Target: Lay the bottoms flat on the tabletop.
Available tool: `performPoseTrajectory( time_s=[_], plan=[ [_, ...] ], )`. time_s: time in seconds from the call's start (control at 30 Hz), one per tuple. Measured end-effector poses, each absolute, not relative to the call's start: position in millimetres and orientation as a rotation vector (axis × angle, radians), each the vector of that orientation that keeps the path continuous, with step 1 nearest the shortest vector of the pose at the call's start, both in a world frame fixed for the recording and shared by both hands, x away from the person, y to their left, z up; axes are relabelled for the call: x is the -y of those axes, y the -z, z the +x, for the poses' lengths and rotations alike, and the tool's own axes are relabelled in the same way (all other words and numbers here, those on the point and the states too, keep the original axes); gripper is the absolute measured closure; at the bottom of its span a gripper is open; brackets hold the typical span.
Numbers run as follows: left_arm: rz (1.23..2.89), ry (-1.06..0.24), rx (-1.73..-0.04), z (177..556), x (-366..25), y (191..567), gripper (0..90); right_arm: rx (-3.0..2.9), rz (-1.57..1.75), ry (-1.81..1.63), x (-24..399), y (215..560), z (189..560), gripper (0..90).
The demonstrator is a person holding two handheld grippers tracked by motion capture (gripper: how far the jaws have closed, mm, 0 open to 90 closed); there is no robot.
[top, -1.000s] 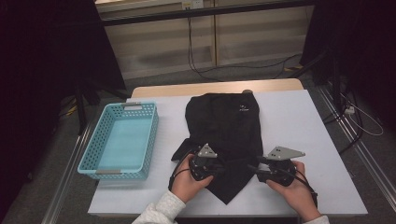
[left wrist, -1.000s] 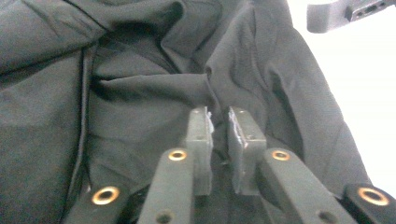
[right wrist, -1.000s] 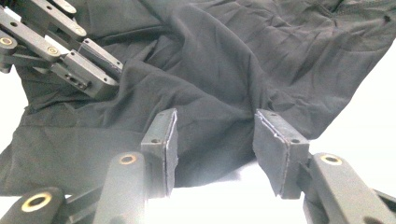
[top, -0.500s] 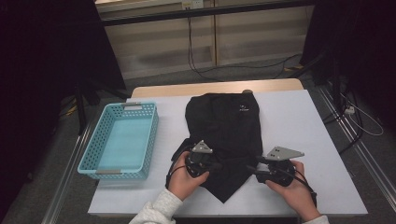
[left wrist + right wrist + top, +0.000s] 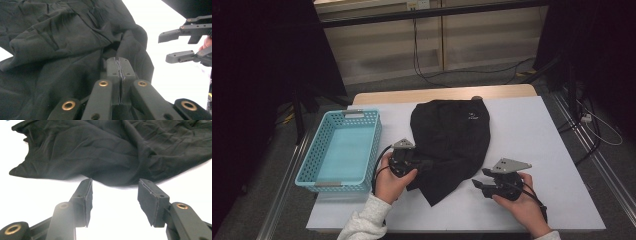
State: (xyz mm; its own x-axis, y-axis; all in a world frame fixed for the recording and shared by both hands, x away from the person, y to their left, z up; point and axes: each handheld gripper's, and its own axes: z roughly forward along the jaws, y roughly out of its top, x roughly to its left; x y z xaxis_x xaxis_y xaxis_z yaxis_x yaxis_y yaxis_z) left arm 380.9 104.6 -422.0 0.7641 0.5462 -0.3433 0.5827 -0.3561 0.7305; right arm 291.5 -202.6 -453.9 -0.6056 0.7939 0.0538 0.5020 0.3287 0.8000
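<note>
1. A black garment is seen in the middle of the high view, spread on the white counter; its lower corner points to the bottom of the frame.
2. The left tongs are found at the left edge of the garment. Their jaws have just been closing, and in the left gripper view they are pressed together on a fold of the black cloth.
3. Compared with one second ago, the left hand is shifted to the left and a little upward in the high view, and the cloth edge is drawn with it.
4. The right tongs are held at the lower right of the garment, apart from it. In the right gripper view the jaws stand released, with only bare counter between them and the hem just beyond.
5. It is judged that one side is now secured, so a fold or a lift can be started; the other side is not yet grasped.
6. A light blue basket stands at the left, beside the garment.
</note>
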Motion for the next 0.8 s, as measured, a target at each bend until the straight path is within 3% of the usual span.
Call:
performPoseTrajectory(
  time_s=[0.6, 0.7, 0.8],
  plan=[
    [2.079, 0.063, -0.837, 377.0, -94.6, 431.0, 88.6, -2.319, 1.105, -1.203, 163.0, 461.8, 306.2, 50.7],
    [2.078, 0.068, -0.838, 376.3, -93.3, 432.2, 88.6, -2.371, 1.109, -1.155, 155.6, 468.4, 307.2, 58.6],
    [2.081, 0.064, -0.836, 375.9, -93.1, 431.9, 88.6, -2.364, 1.077, -1.136, 153.4, 468.5, 307.7, 76.5]
  ],
)
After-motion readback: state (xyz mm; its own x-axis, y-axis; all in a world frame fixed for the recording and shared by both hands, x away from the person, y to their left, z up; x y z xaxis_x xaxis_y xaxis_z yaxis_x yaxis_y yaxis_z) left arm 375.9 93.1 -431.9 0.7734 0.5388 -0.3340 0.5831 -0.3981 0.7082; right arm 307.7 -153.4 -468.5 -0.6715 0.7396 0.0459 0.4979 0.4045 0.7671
